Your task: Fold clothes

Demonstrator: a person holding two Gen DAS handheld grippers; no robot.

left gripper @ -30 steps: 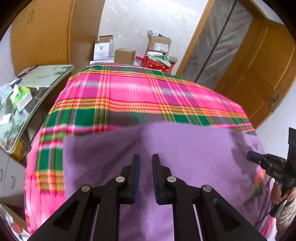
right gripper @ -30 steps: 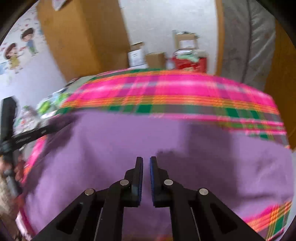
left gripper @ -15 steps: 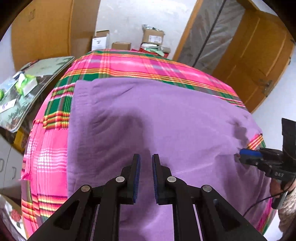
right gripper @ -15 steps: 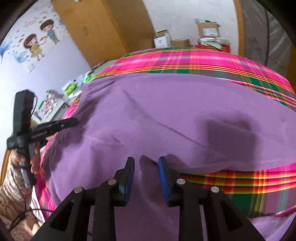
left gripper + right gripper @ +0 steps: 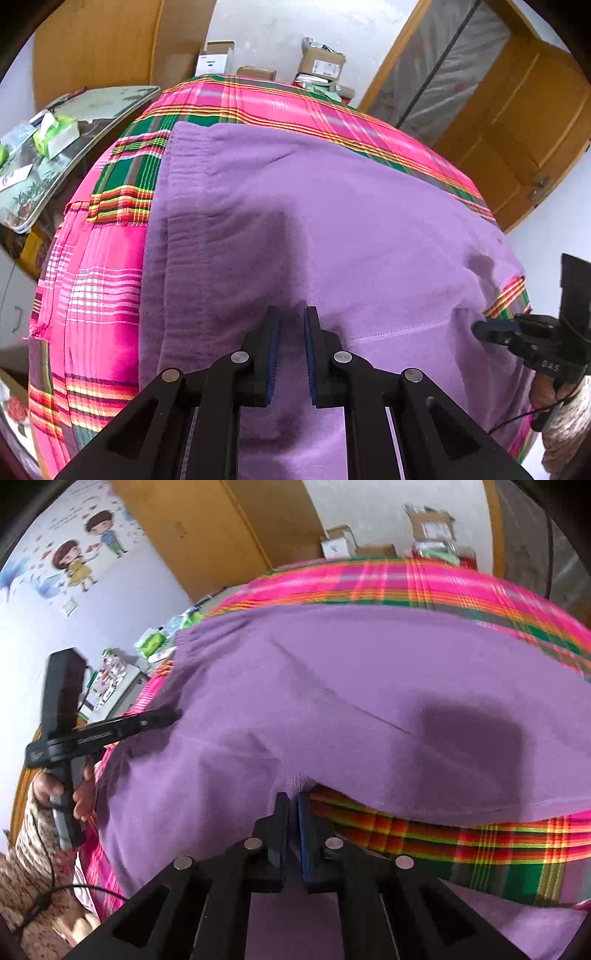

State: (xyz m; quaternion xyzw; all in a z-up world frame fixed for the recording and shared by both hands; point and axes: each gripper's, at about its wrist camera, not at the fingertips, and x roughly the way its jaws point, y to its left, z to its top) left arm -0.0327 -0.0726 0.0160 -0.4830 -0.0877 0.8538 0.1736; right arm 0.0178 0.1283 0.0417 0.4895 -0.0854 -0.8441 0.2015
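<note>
- The purple garment (image 5: 295, 221) lies spread over a pink plaid cloth (image 5: 99, 258), filling the space just ahead of both tongs.
- The left gripper (image 5: 290, 325) hangs over the garment, its jaws a narrow gap apart with nothing between them (the fabric below looks flat there).
- Ahead of it and to its left runs a ribbed band (image 5: 184, 177), the garment's edge on that side, with plaid showing beyond.
- The right gripper (image 5: 293, 805) has its jaws pinched together on a small pucker of the garment's near edge (image 5: 295, 781), right at its tips.
- To the right of those tips a strip of plaid shows between that edge and more purple fabric further down.
- Seen from the right wrist, a hand (image 5: 79, 786) grips the left gripper's handle off to the left.
- Far ahead of both tongs, cardboard boxes (image 5: 321, 64) sit by the wall; a cluttered side table (image 5: 103, 107) stands off to the left gripper's left.
</note>
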